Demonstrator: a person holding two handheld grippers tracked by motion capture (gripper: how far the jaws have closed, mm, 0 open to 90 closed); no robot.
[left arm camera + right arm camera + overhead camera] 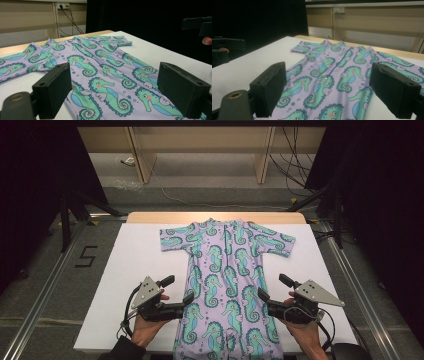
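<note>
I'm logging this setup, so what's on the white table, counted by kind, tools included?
Lilac short-sleeved one-piece garment with green seahorse print: 1
Black two-jaw tools, left tool and right tool, both open, one at each side of the garment: 2
Total: 3

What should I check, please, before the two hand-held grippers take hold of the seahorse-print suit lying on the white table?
1. Left hand-held gripper open, nothing between its jaws: ok.
2. Right hand-held gripper open and empty: ok.
3. Seahorse-print suit spread flat, front up, sleeves out to both sides: ok.
4. Each gripper beside its own edge of the suit, at leg level: ok.
5. Suit's lower end lying fully on the white table: cannot tell, it runs out of the high view at the near edge.
6. Zip closed all the way: cannot tell.
</note>
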